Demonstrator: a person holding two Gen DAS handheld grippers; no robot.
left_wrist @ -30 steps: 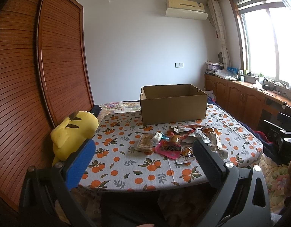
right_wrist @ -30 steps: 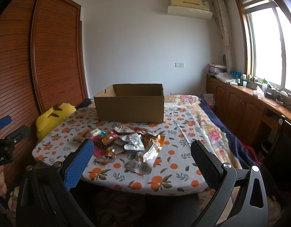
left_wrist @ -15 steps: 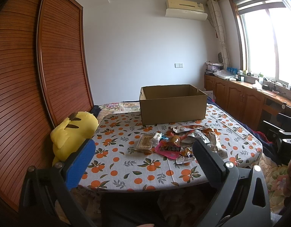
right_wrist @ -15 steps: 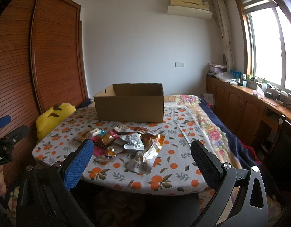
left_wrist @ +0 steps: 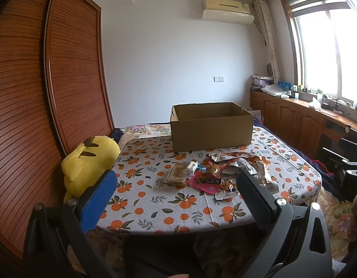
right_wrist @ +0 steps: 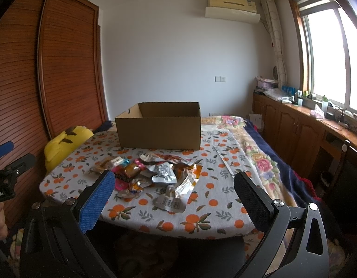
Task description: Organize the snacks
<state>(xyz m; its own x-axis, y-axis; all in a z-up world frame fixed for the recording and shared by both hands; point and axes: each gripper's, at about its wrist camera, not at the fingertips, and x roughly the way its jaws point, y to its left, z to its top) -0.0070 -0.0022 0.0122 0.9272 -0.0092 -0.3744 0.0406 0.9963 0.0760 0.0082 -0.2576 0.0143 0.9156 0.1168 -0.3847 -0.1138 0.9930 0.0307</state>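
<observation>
A heap of snack packets (left_wrist: 222,173) (right_wrist: 152,176) lies in the middle of a table under an orange-print cloth (left_wrist: 143,194) (right_wrist: 215,185). Among them are a pink packet (left_wrist: 205,181), a clear pack of biscuits (left_wrist: 176,177) and a silver packet with a barcode (right_wrist: 170,200). Behind the heap stands an open brown cardboard box (left_wrist: 212,127) (right_wrist: 159,126), which looks bare inside. My left gripper (left_wrist: 175,184) and right gripper (right_wrist: 173,181) are both open, held short of the table's near edge, with nothing between the fingers.
A yellow plush toy (left_wrist: 88,162) (right_wrist: 64,141) sits at the table's left edge by a wooden slatted wardrobe (left_wrist: 39,104). Low wooden cabinets (right_wrist: 301,125) with clutter run under the window at the right. A floral blanket (right_wrist: 257,155) lies to the right of the table.
</observation>
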